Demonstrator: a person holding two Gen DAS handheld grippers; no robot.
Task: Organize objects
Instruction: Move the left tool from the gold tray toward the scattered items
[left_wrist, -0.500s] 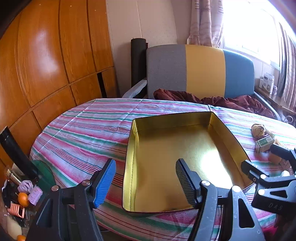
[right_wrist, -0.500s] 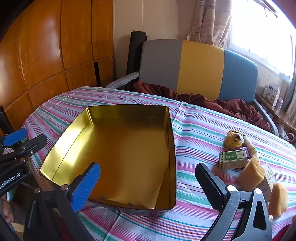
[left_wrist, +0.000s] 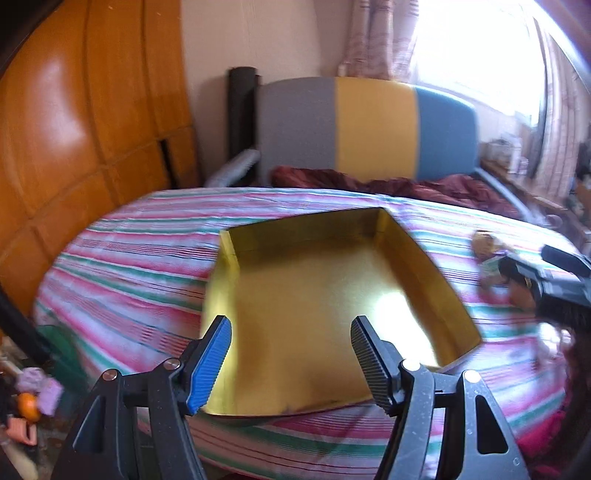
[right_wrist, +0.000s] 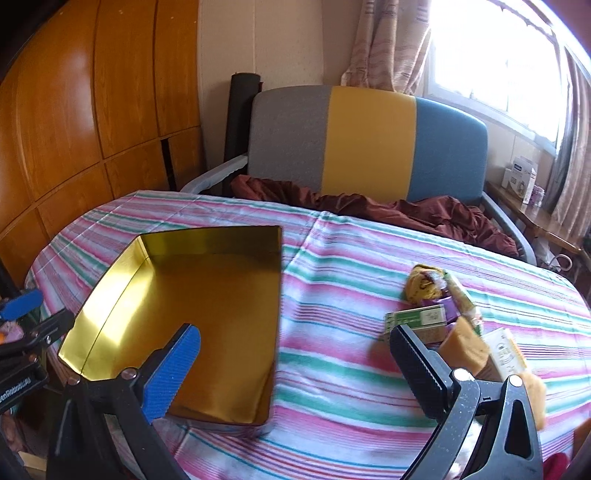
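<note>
Table: we see a round table (right_wrist: 332, 369) under a striped cloth (right_wrist: 351, 254);
On it: an open gold tin (right_wrist: 207, 295) on the left; small boxes and packets (right_wrist: 443, 317) on the right

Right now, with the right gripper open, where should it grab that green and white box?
Probably across the two long sides of the green and white box, coming down from above on the near side: it lies flat, and packets crowd its far and right ends.
</note>
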